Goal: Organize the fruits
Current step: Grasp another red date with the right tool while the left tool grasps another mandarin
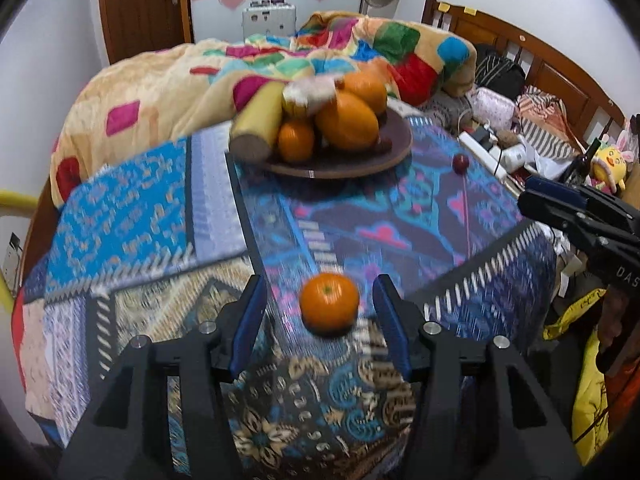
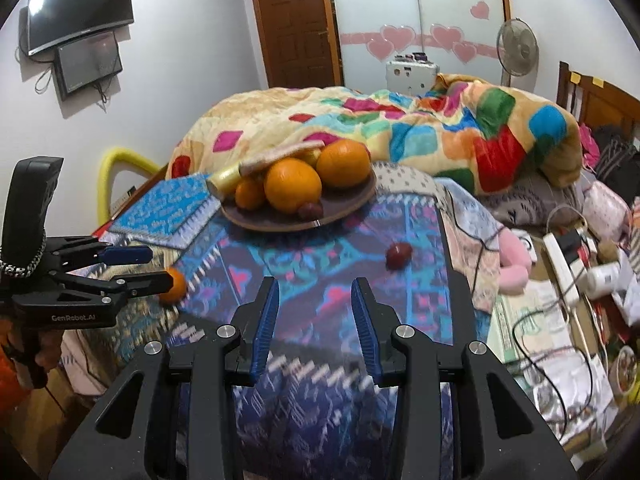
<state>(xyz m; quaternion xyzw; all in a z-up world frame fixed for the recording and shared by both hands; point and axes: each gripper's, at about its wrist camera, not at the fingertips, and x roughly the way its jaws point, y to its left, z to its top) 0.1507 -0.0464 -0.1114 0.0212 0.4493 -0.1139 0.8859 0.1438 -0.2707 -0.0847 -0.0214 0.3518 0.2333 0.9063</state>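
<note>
Small round orange mandarin (image 1: 329,303) sits on the patterned blue cloth (image 1: 400,216), dead centre between the blue pads of the left gripper (image 1: 320,320), and there is clear daylight on both sides of it. Those tongs stand partly open, gripping nothing. In the right wrist view the fruit shows as an orange blur at the left gripper's tips, so contact cannot be judged from there.

Further up the cloth, the dark brown round plate (image 1: 396,152) already carries a heap: two big oranges (image 1: 347,120), a smaller one, a yellow banana (image 1: 258,120), something pale on top. Off to the right, well apart from the plate, a small dark red fruit (image 2: 399,255) lies alone on the cloth, ahead of the right gripper (image 2: 316,316), whose jaws stand a little apart and empty.

Reading the play: this looks like the gathering step, loose fruit going to the plate. The next move probably calls for the left pads to close squarely on the mandarin, then a lift and carry to the plate. It is round and could roll if nudged off-centre.
</note>
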